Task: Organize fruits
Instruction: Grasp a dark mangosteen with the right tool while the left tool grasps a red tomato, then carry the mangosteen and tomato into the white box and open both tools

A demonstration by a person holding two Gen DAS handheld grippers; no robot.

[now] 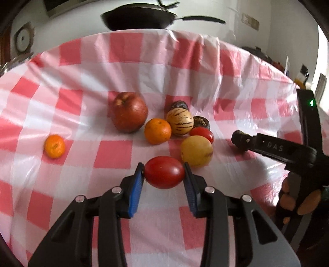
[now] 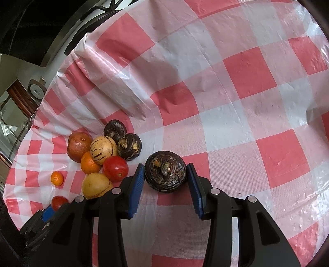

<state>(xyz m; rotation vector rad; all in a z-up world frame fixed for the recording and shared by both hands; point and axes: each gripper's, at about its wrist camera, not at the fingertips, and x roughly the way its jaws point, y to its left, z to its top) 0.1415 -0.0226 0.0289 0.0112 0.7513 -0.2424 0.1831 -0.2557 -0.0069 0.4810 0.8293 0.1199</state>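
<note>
We clamp left gripper [image 1: 163,172] on red tomato [image 1: 164,172], right gripper [image 2: 165,174] on dark wrinkled fruit [image 2: 165,171] — both near fruit cluster [image 1: 176,123] at 12 o'clock, likely sorting by kind.

Red, orange and yellow fruit on a pink-and-white check.

The tablecloth [image 1: 115,152] is checked in red-pink, pale pink and white. The apple [image 1: 130,112] is dark red with russet mottling; two mandarins [image 1: 157,131] [image 1: 54,146] are bright orange. A cream-yellow melon [image 1: 180,122] carries thin dark purple stripes; a plain fruit [image 1: 196,151] is golden yellow. Two tomatoes [image 1: 164,172] [image 1: 202,134] are glossy red. The water chestnut [image 2: 165,171] is dark purple-brown with tan flecks. Blue pads [image 1: 136,190] line black gripper parts. The pan [image 1: 139,17] is black.
</note>
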